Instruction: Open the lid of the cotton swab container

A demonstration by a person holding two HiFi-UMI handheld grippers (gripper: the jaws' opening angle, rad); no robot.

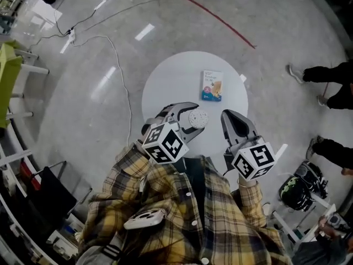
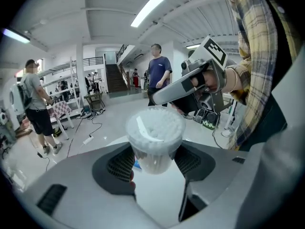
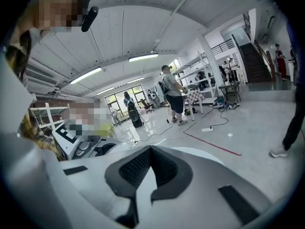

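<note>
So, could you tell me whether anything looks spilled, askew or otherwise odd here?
Nothing stands out. The cotton swab container sits top-up in the left gripper, no swabs spilled. The right gripper is shut and empty, and the small packet lies flat on the round table.

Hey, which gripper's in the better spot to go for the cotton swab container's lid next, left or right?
Right, probably. The left gripper is clamped on the cotton swab container, so it is busy steadying it. The right gripper is shut, empty and close beside it.

Two tongs (image 1: 192, 118) (image 1: 226, 115), one container (image 1: 199, 116) — one box (image 1: 212, 85)
</note>
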